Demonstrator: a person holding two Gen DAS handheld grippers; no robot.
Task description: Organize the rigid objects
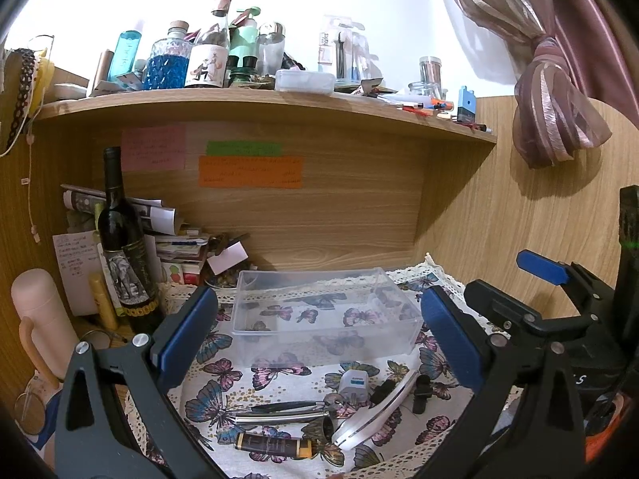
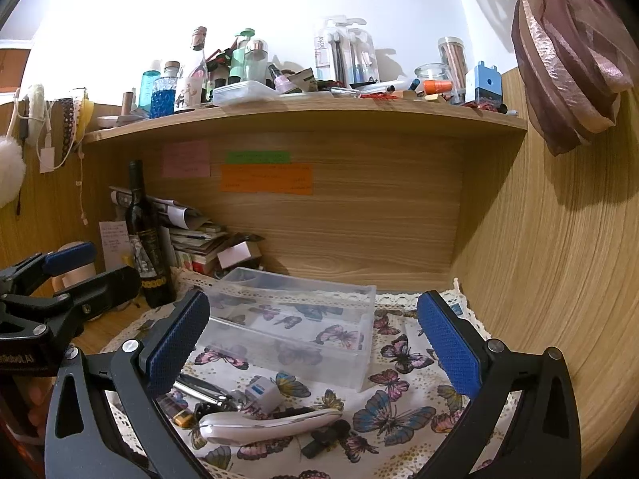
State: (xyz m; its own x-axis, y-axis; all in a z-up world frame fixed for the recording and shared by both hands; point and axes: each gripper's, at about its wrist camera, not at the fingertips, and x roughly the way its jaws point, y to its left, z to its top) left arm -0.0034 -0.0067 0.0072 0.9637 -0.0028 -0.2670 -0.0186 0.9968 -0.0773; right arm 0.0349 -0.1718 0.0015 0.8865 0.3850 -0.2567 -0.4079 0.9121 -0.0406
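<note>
Reporter: Clutter at the desk's front edge, left wrist view: left gripper, pads apart and holding nothing, hangs over the clear bin; the white handheld device lies below, long axis slanting toward the right.

Editor: Right wrist view?

Reporter: Right gripper, also spread and unladen, hovers directly above that device, probably nearer it.

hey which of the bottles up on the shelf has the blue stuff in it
The squat glass bottle with a cork stopper, left of the label-fronted tall bottle; only it is filled with deep blue beads.
</note>
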